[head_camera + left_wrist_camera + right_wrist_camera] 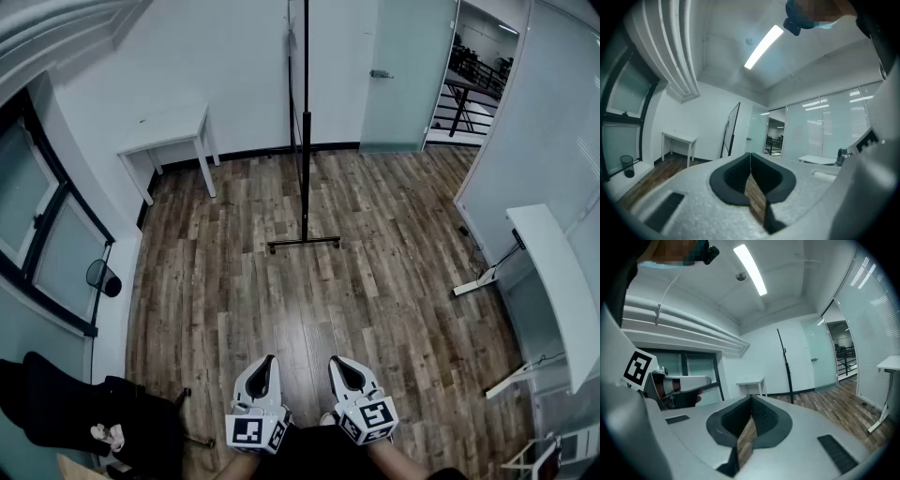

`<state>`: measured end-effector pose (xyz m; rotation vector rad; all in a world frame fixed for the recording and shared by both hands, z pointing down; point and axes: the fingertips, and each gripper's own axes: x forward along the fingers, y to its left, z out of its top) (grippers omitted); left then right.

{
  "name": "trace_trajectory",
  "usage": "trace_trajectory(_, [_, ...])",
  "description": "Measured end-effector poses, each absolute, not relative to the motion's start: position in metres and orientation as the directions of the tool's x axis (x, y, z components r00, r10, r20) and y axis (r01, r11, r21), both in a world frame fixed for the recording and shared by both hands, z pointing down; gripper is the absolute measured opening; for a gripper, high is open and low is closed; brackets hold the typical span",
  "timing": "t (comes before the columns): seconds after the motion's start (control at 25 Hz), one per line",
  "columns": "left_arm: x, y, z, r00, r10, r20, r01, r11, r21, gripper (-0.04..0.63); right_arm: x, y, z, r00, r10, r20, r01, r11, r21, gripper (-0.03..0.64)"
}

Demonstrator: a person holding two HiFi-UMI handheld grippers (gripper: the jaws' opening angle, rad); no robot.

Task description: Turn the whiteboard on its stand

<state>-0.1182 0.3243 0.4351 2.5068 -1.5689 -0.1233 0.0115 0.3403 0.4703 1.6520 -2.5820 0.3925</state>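
Observation:
The whiteboard (305,112) stands edge-on on its black stand, whose foot bar (303,244) rests on the wood floor in mid-room, well ahead of me. Both grippers are held low and close to my body, side by side and far from the board. My left gripper (267,360) is shut with nothing in it, and so is my right gripper (337,362). In the left gripper view the whiteboard (732,127) shows tilted beyond the shut jaws of that gripper (750,153). Past the right gripper (751,397), its own view shows the whiteboard (786,364) as a thin dark pole.
A small white table (169,131) stands against the back wall on the left. A frosted glass door (408,75) is at the back right. A white desk (558,281) lines the right wall. A black bin (103,277) and a dark chair (56,412) sit by the left windows.

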Motion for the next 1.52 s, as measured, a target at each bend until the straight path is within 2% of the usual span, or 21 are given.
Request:
trace_trajectory(0.6, [-0.134, 0.321, 0.441, 0.457, -0.889, 0.028, -0.871, -0.442, 0.215, 0.018, -0.004, 0.337, 0.472, -0.408, -0.898, 0.166, -0.906, 0.375, -0.197, 0.011])
trace_trajectory(1.12, [-0.192, 0.306, 0.446, 0.496, -0.868, 0.018, -0.85, -0.48, 0.216, 0.018, -0.052, 0.313, 0.467, -0.349, -0.93, 0.115, -0.927, 0.324, -0.186, 0.011])
trace_trajectory(1.52, [-0.207, 0.277, 0.459, 0.486, -0.874, 0.03, -0.855, -0.468, 0.223, 0.018, -0.074, 0.277, 0.476, -0.378, -0.918, 0.117, -0.917, 0.353, -0.188, 0.011])
